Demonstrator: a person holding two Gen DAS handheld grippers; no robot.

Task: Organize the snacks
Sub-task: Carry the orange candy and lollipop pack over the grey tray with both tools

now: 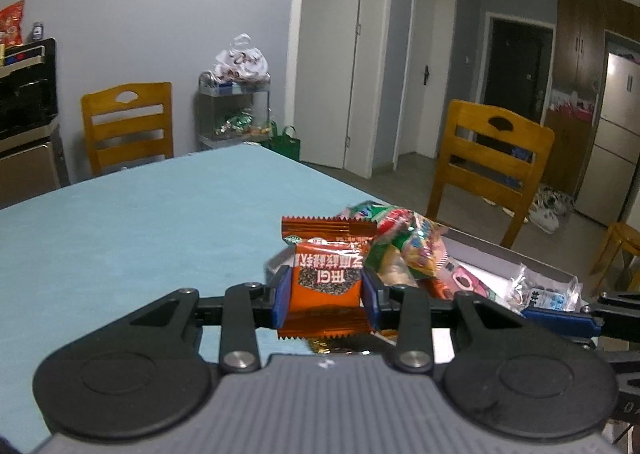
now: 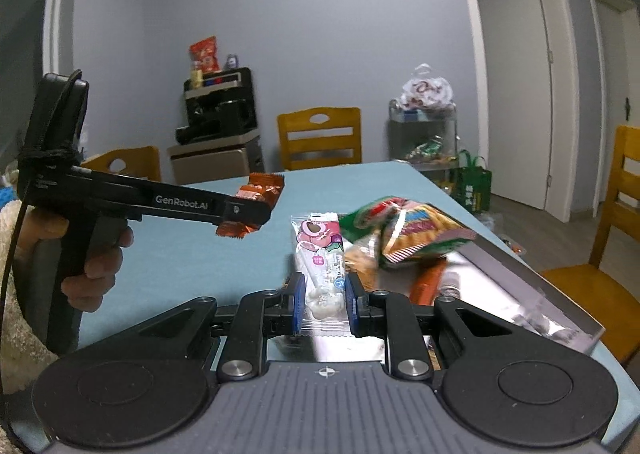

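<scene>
My left gripper [image 1: 326,296] is shut on an orange snack packet [image 1: 326,278] and holds it above the blue table; the packet also shows in the right wrist view [image 2: 256,202]. My right gripper [image 2: 323,304] is shut on a clear white packet with a pink bear print [image 2: 322,254], held over the near edge of a shiny metal tray [image 2: 520,282]. A green and yellow snack bag [image 2: 408,230] lies on other snacks in the tray. The tray also shows in the left wrist view [image 1: 500,250], with the green bag [image 1: 396,238] in it.
The blue table [image 1: 140,222] stretches left and away. Wooden chairs [image 1: 488,158] [image 2: 320,138] stand around it. A metal cart with bags [image 2: 426,130] and a black appliance on a cabinet [image 2: 220,110] stand by the far wall. An orange stick packet [image 2: 430,282] lies in the tray.
</scene>
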